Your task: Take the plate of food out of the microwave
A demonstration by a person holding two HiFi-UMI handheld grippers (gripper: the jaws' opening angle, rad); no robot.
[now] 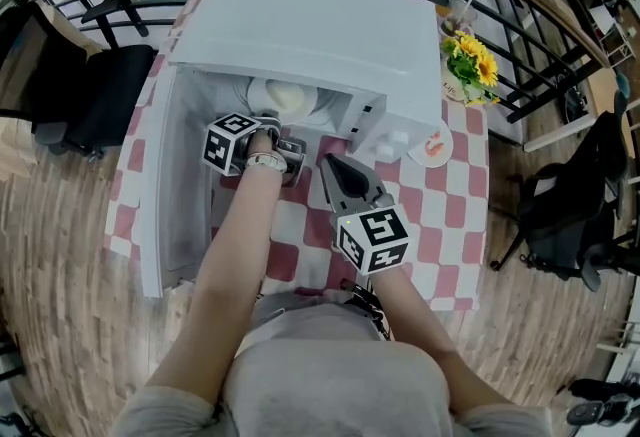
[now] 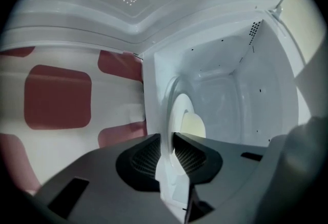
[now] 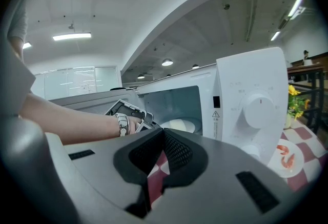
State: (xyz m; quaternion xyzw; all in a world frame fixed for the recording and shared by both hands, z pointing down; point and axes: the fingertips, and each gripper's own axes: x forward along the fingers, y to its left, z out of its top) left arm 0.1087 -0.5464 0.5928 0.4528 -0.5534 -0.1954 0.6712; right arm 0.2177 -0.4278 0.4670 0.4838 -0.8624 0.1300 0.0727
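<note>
Left gripper [image 2: 168, 140] clamped on plate [image 2: 177, 107] rim inside microwave [image 2: 236, 74], right gripper [image 3: 163, 135] closed, empty

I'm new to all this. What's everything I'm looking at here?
microwave: one, white, door open, mid-scene
plate: one, white, inside microwave
food: one mound, pale, on plate
tablecloth: one, red-and-white checks, under microwave
flowers: one bunch, yellow, right of microwave
saucer: one, white with orange marks, near flowers
chairs: two, black, far left and far right
left gripper: one, grey, shut on plate's rim
right gripper: one, grey, shut, empty, outside microwave
</note>
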